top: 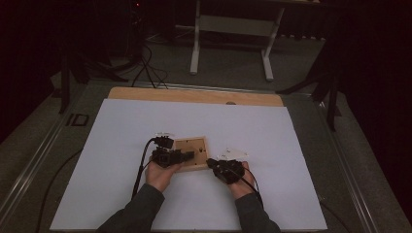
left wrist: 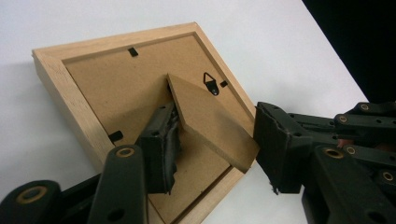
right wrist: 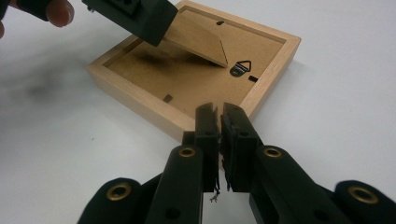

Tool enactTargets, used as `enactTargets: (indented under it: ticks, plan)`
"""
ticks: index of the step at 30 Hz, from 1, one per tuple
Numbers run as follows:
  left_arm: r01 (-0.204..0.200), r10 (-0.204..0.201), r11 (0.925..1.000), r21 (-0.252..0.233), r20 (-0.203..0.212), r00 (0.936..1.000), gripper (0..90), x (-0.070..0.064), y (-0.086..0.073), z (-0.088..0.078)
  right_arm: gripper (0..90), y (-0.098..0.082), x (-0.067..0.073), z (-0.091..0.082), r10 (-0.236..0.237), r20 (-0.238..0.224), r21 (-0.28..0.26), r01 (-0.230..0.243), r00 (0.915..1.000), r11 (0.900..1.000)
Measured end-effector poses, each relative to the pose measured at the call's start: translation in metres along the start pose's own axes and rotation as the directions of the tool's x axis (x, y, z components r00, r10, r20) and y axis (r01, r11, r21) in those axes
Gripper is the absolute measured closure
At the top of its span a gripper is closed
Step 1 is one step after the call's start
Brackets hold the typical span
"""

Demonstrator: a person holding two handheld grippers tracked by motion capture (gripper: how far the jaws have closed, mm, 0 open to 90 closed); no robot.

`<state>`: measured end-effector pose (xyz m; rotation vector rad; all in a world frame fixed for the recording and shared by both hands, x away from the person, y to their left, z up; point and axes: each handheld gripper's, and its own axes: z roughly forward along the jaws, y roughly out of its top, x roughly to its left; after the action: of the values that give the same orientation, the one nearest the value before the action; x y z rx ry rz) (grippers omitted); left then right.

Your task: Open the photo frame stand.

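Two hand-held grippers meet at a small wooden picture frame (top: 191,152) that lies face down on the white sheet covering the table (top: 272,145), a little nearer the table's front edge than its middle. The frame's brown backing board faces up, with a small metal hanging hook (left wrist: 210,84) and black retaining tabs along the inner rim. A hinged cardboard stand flap (left wrist: 212,123) is tilted up off the backing.

The left gripper (left wrist: 210,154), held in the person's left hand (top: 159,174), comes in over the frame's left side. Its jaws stand partly apart, one on each side of the raised flap; whether the pads press on the flap cannot be told.

The right gripper (right wrist: 220,125), in the right hand (top: 238,182), sits at the frame's front right corner. Its jaws are closed together with nothing between them, the tips just at the frame's wooden edge.
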<state>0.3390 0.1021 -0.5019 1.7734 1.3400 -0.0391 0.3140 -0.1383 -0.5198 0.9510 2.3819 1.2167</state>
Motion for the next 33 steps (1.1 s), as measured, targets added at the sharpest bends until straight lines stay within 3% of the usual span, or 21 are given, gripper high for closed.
enactTargets:
  ticks: [10, 17, 28, 33]
  plan:
    - [0.032, -0.032, 0.9993, -0.02, 0.005, 0.9995, 47.1, 0.0036, 0.0022, -0.002, 84.2, 0.0001, 0.0002, 0.0, -0.004, -0.002, 0.0, 0.004, 1.0, 1.0]
    - [0.037, -0.037, 0.9993, -0.006, -0.014, 0.9992, 58.7, 0.0055, 0.0023, -0.001, 84.1, 0.0002, 0.0005, 0.0001, -0.007, 0.0, 0.0, 0.007, 1.0, 1.0]
    - [0.027, -0.026, 0.9996, 0.01, -0.048, 0.9985, 66.9, 0.0074, 0.0028, -0.0025, 83.7, 0.0001, 0.0005, 0.0001, -0.007, -0.001, 0.0, 0.007, 1.0, 1.0]
    - [0.034, -0.033, 0.9994, 0.006, -0.041, 0.9986, 70.1, 0.0091, 0.0038, -0.0051, 83.5, 0.0, 0.0005, 0.0002, -0.008, -0.002, -0.001, 0.008, 1.0, 1.0]
